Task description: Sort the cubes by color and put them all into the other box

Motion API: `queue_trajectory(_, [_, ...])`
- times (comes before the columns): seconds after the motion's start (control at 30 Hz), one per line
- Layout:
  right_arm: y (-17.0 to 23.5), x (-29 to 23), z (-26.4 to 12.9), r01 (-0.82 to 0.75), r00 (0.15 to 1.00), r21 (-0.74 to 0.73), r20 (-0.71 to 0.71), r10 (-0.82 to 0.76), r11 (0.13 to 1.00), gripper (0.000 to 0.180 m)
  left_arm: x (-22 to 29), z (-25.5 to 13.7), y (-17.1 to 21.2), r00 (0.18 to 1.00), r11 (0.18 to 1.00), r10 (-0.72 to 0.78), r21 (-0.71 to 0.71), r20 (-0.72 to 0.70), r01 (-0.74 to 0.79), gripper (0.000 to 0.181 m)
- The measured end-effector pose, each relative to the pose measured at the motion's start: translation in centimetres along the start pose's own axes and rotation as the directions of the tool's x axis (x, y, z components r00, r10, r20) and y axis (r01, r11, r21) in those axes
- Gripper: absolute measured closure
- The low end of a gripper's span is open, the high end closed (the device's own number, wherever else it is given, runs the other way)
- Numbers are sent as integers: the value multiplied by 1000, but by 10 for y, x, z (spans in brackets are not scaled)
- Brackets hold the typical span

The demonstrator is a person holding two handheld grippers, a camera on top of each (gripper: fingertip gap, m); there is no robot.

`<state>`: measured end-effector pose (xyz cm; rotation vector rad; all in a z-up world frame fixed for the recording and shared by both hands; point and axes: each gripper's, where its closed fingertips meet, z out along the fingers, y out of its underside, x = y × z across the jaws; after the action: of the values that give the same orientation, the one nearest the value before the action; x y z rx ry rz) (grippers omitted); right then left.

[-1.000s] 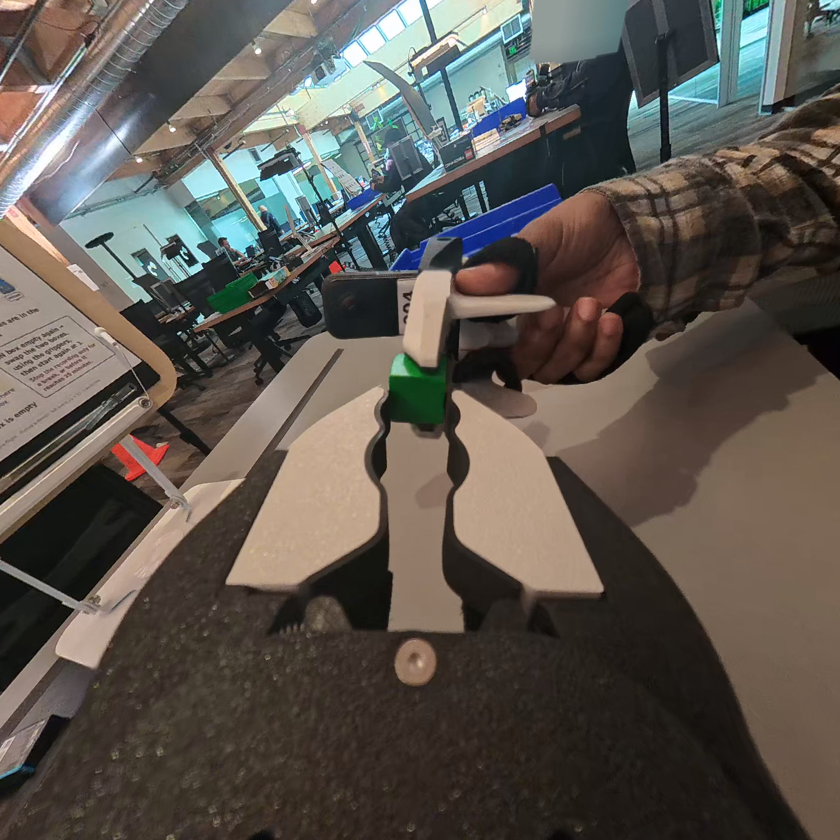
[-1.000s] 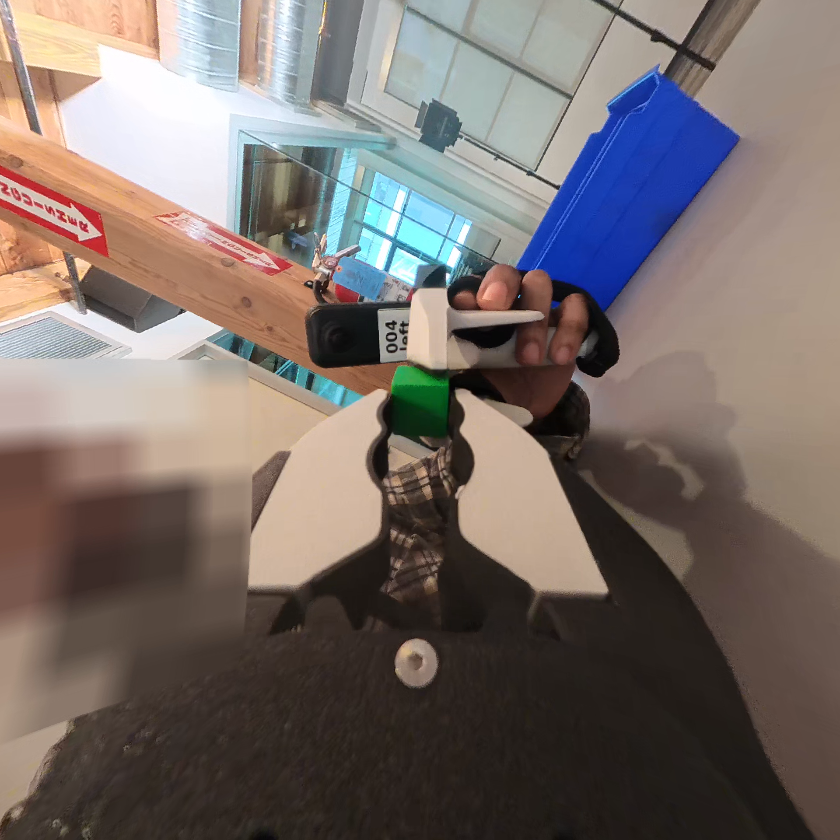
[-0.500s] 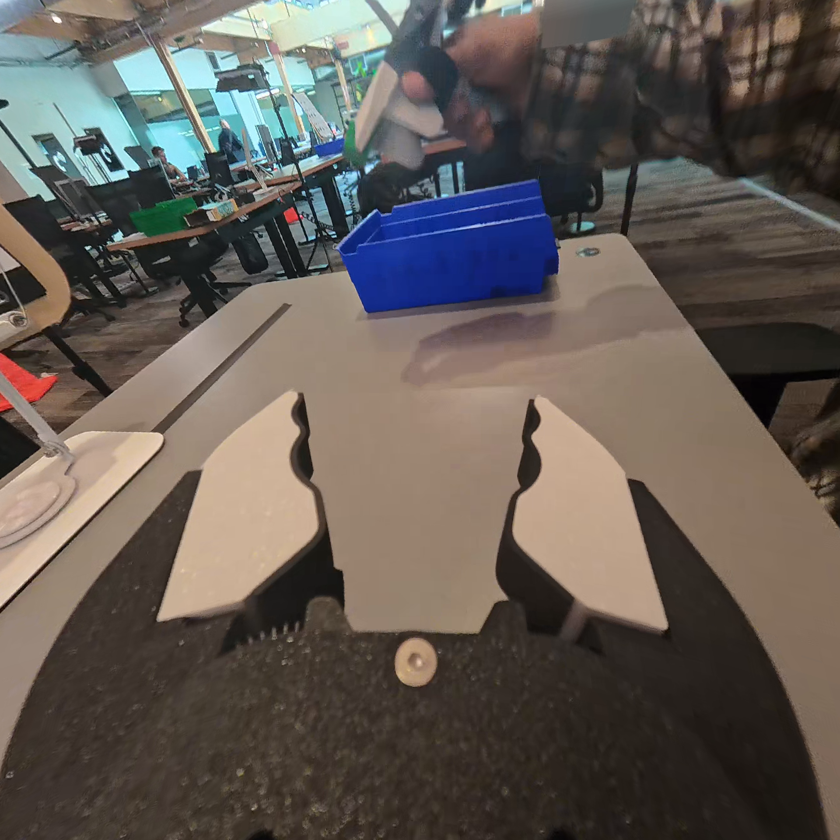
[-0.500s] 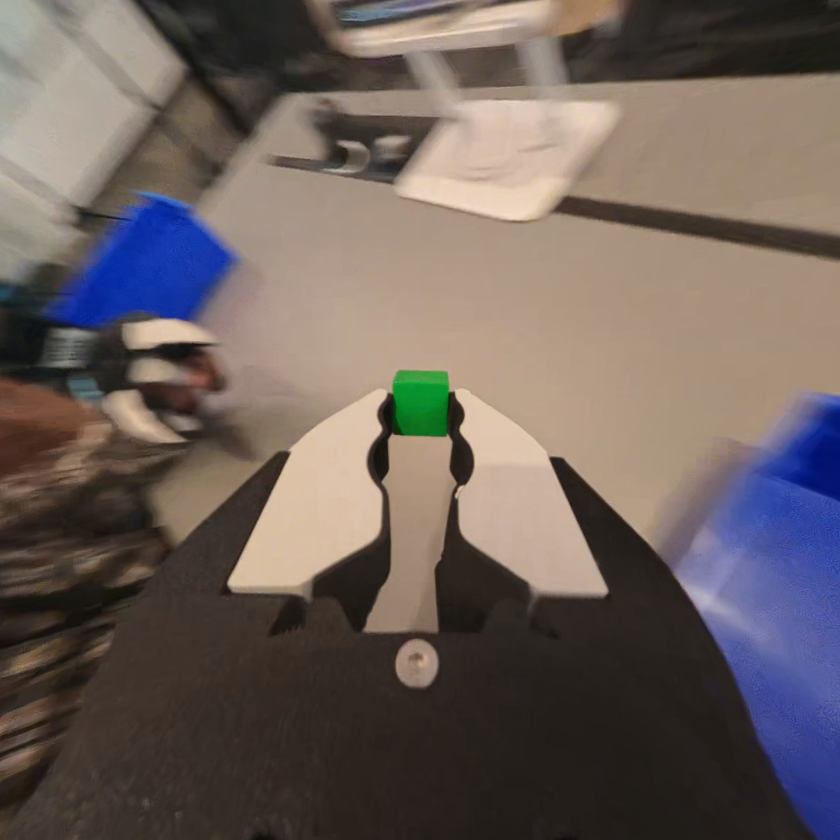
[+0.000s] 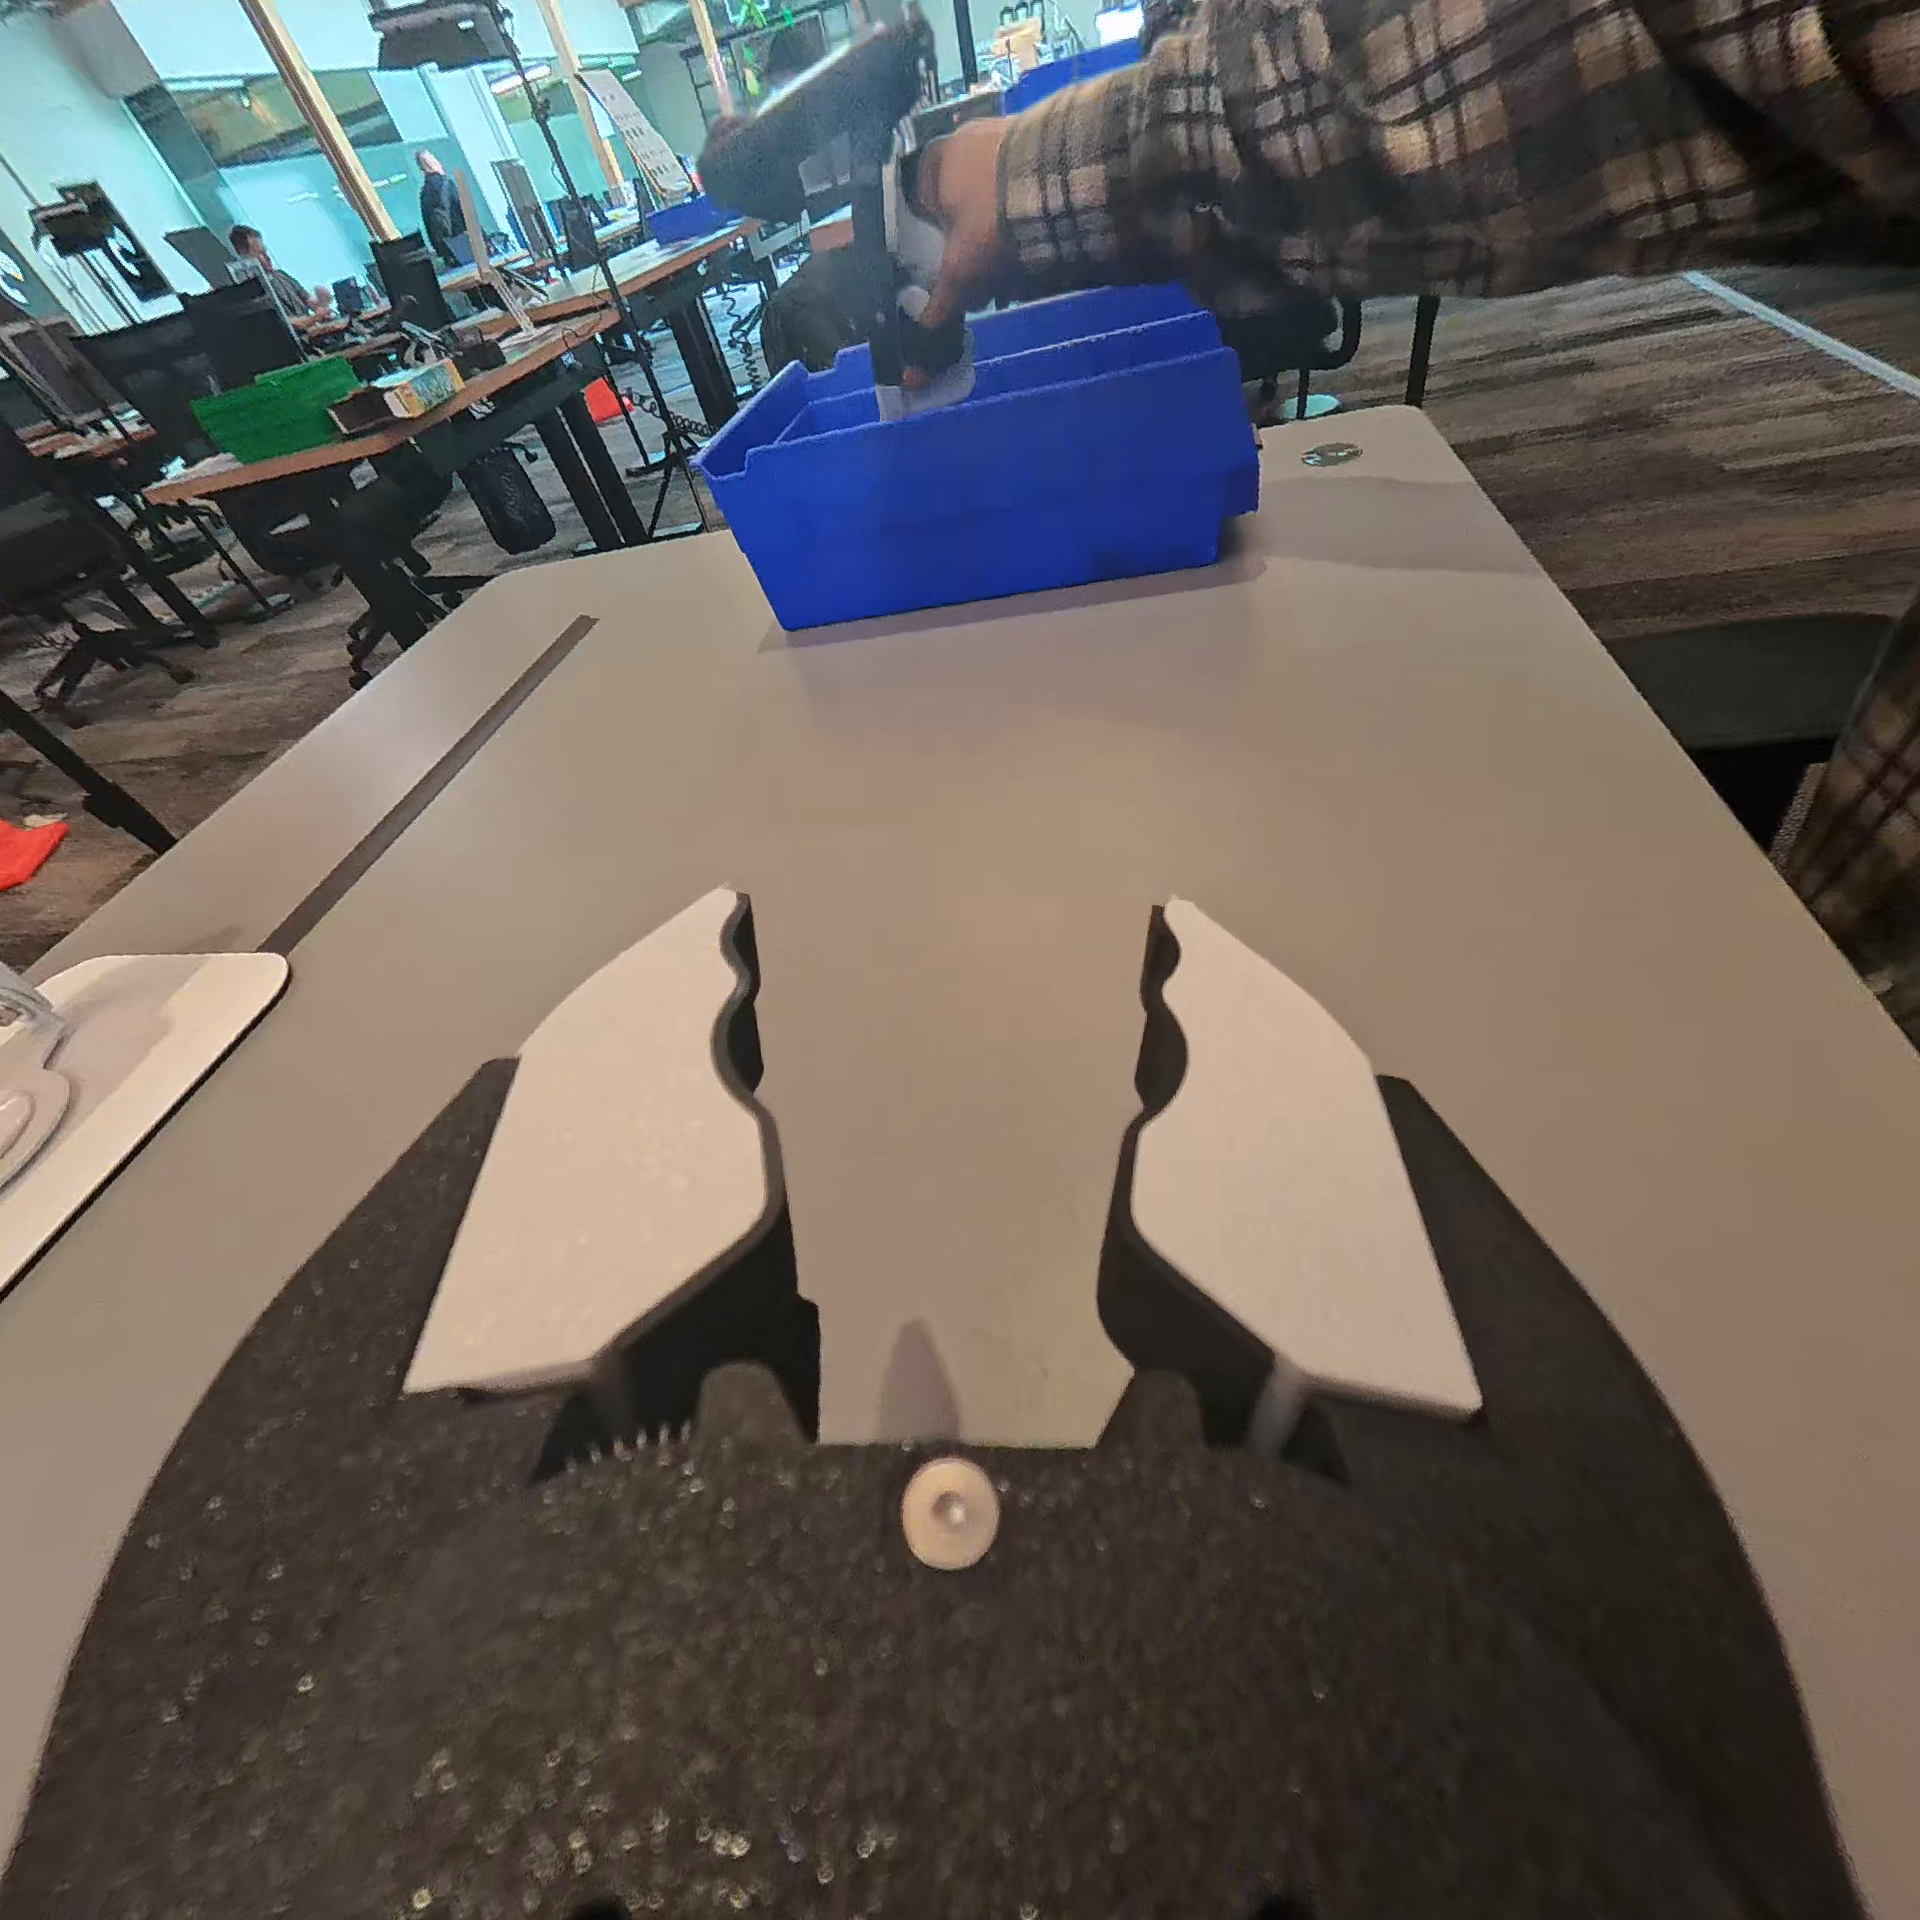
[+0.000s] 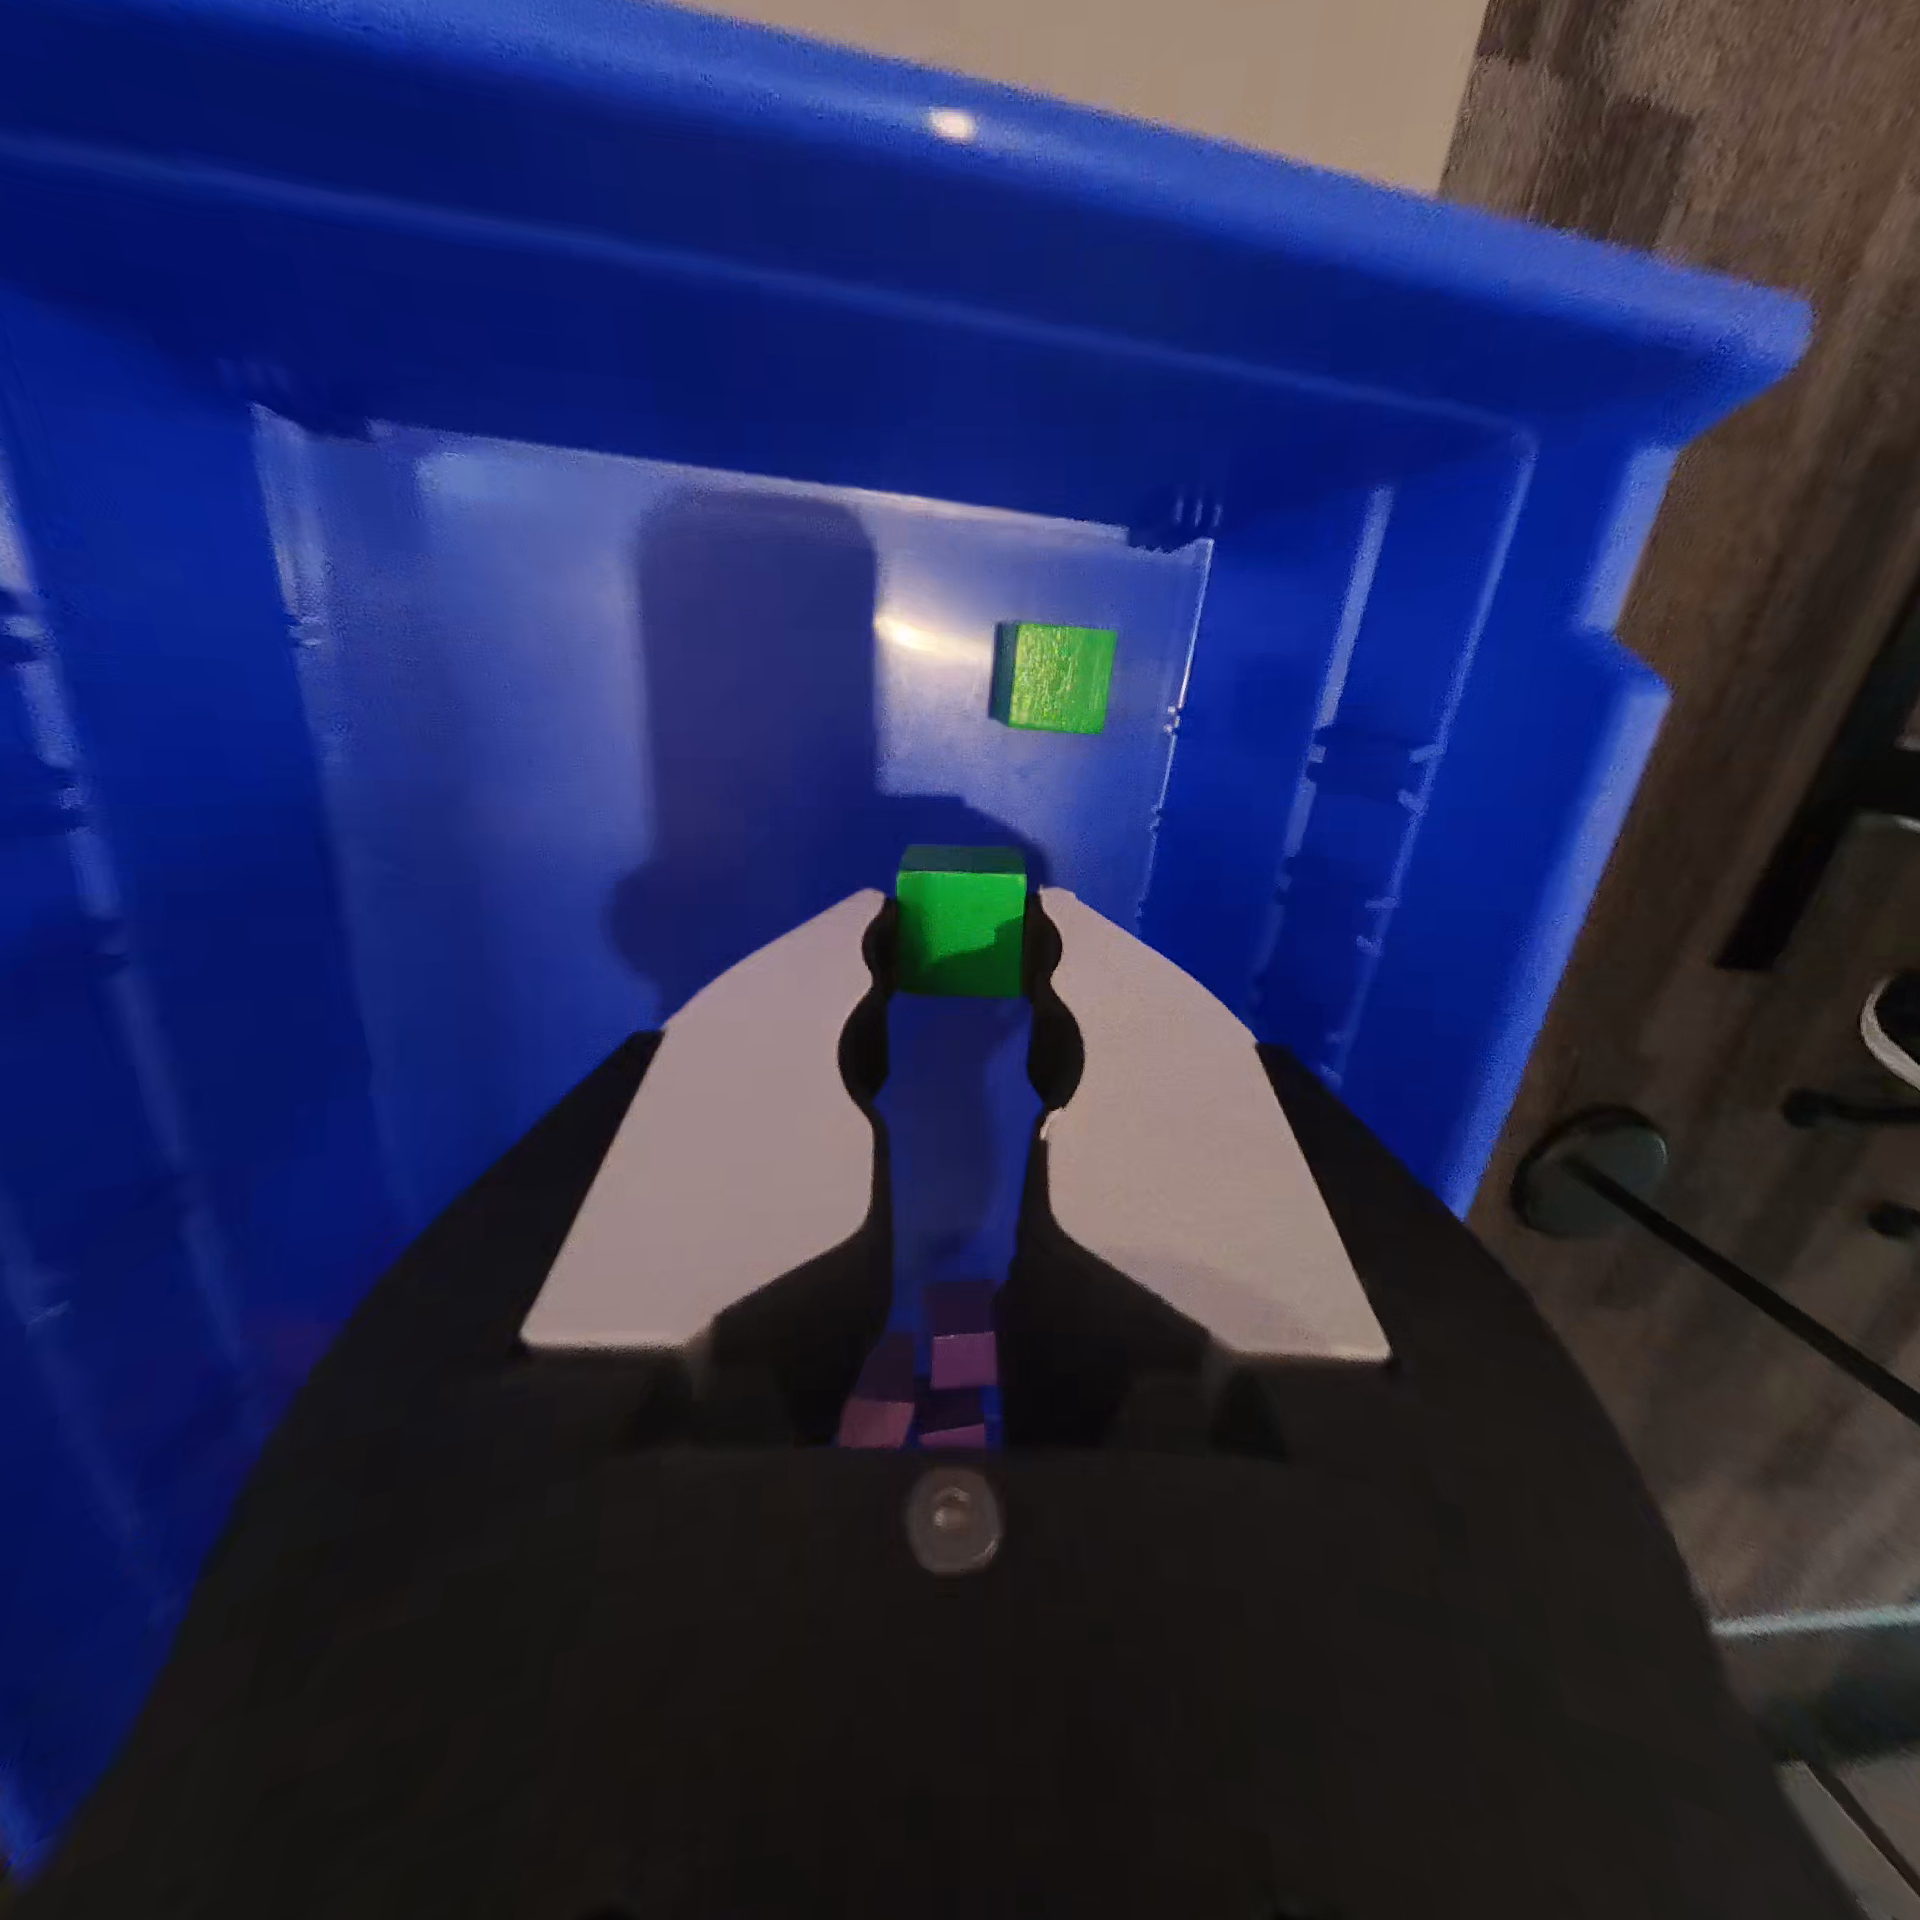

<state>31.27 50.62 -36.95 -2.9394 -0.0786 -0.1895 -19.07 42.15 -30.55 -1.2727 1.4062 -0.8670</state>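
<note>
A: Starting at the left, why does the left gripper [image 5: 948,914] sit low over the grey table [image 5: 1039,748] with nothing in it?

B: Its jaws are spread wide and empty, so I'd judge it is idling clear of the work. The blue box [image 5: 997,499] stands in the upper middle of that frame, and the other tool dips into it under a plaid sleeve [image 5: 1455,135].

A: And in the right wrist view?

B: The right gripper [image 6: 961,925] is clenched on a green cube [image 6: 958,921] at its fingertips, at frame centre, above the box's glossy floor. A second green cube [image 6: 1054,677] lies up and to the right, near the side wall; probably greens are being grouped there.

A: Materials?

B: The cubes are matte, sharp-edged, wood-like; the bin [image 6: 935,260] is smooth moulded plastic with ribbed walls. Purple cubes [image 6: 935,1382] show low, between the fingers, in a separate cluster.
</note>
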Motion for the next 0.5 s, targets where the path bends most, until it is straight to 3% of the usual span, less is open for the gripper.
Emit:
queue_trajectory(0.27, [9, 6, 34, -53, 999, -67, -11, 52, 996, 156, 0, 0, 4, 1000, 1000, -8, -12, -9, 8, 113])
queue_trajectory(0.33, [9, 9, 33, -62, 998, -71, -22, 60, 996, 138, -1, 0, 6, 1000, 1000, -10, -17, -8, 10, 112])
queue_trajectory(0.4, [5, 9, 20, -60, 998, -52, -30, 59, 997, 125, -2, 0, 6, 1000, 1000, -14, -15, -3, 14, 112])
queue_trajectory(0.5, [-16, 0, -31, -49, 999, 71, 1, 49, 996, 122, -5, -1, 5, 1000, 1000, -25, -7, 6, 25, 111])
